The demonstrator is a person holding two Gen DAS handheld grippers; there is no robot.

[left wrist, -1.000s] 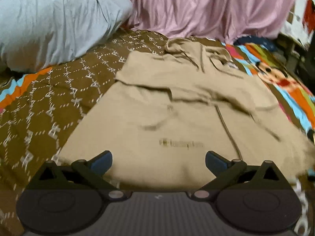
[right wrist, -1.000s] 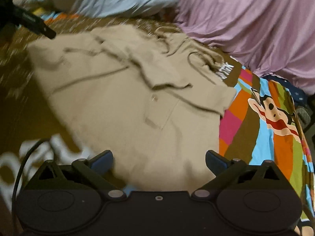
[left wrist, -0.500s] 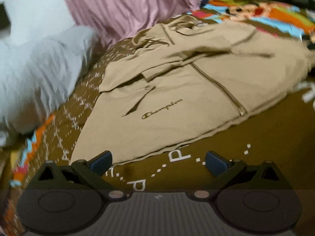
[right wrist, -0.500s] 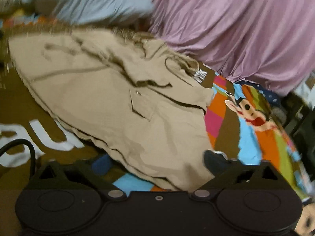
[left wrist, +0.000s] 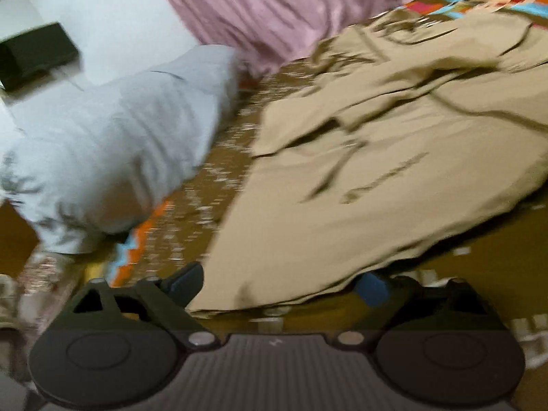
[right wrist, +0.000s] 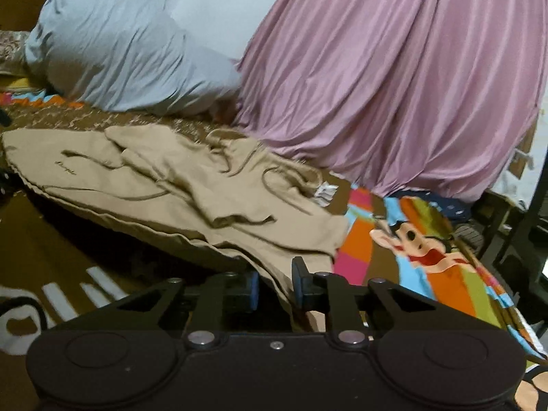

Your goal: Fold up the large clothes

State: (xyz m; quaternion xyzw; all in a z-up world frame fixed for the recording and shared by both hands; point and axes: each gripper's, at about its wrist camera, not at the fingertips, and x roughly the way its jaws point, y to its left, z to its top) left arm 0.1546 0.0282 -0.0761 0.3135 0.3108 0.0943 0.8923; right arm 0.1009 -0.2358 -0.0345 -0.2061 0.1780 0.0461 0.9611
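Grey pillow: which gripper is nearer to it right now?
Left. The left gripper sits at the tan hoodie's hem corner beside the grey pillow. The right gripper, closing on the hoodie's opposite hem corner, has the whole garment between.

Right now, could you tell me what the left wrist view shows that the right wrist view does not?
Only the left wrist view shows the left gripper, its jaws wide and closing around the hoodie's hem corner, and a dark box by the wall. Only the right wrist view shows the right gripper closing on the hem's other corner. Both show the hoodie, the grey pillow, the pink curtain and the bedspread.
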